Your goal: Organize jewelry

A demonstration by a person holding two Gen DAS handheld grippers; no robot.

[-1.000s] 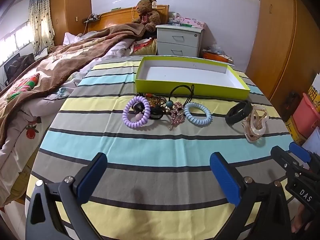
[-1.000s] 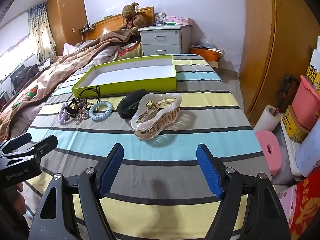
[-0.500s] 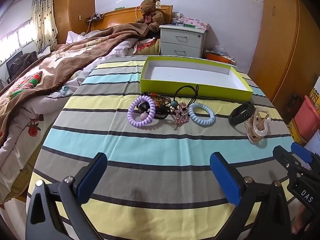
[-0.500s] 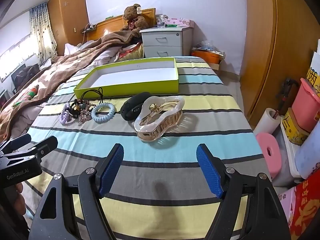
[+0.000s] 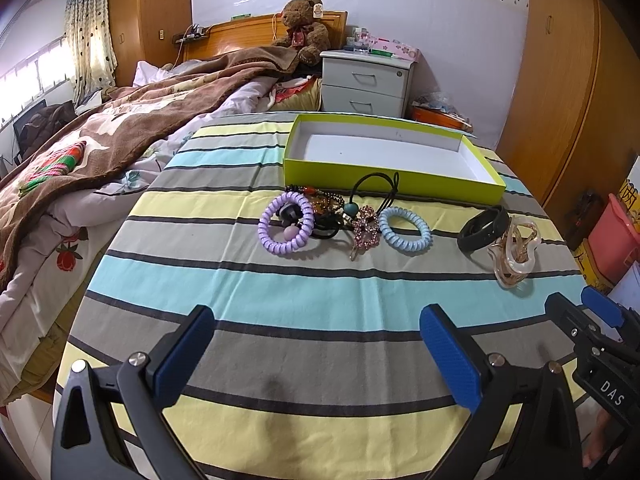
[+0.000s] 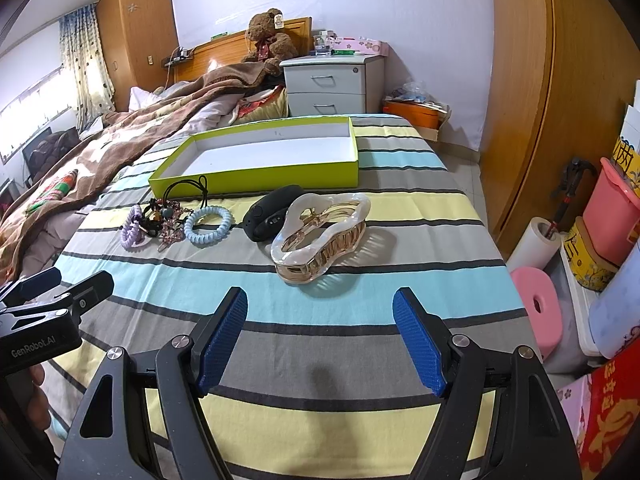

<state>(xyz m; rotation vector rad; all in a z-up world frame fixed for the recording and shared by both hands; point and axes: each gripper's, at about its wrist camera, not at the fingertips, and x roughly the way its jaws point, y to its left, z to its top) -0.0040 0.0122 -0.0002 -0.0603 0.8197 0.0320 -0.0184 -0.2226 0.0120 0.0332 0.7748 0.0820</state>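
Note:
A lime-green box (image 5: pixel 390 178) (image 6: pixel 256 176) with a bare white floor sits at the far side of the striped table. In front of it lie a purple coil hair tie (image 5: pixel 285 229) (image 6: pixel 131 232), a tangle of black elastics and beads (image 5: pixel 332 208), a pink rhinestone clip (image 5: pixel 365 230), a light blue coil tie (image 5: pixel 405 230) (image 6: pixel 209 225), a black wristband (image 5: pixel 483 228) (image 6: pixel 266 213) and a large pearly claw clip (image 5: pixel 516 250) (image 6: pixel 320 236). My left gripper (image 5: pixel 316 354) is open, well short of the purple tie. My right gripper (image 6: pixel 320 338) is open just before the claw clip.
The table wears a striped cloth (image 5: pixel 304 296). A bed with a brown blanket (image 5: pixel 120 136) lies to the left, a white nightstand (image 5: pixel 366 84) behind. Pink bins and boxes (image 6: pixel 608 216), a paper roll (image 6: pixel 534 246) and a wooden wardrobe (image 6: pixel 524 80) stand on the right.
Both grippers have tilted up slightly and eased back, so the jewelry and box sit lower in the views. Nothing on the table has moved; both grippers stay open.

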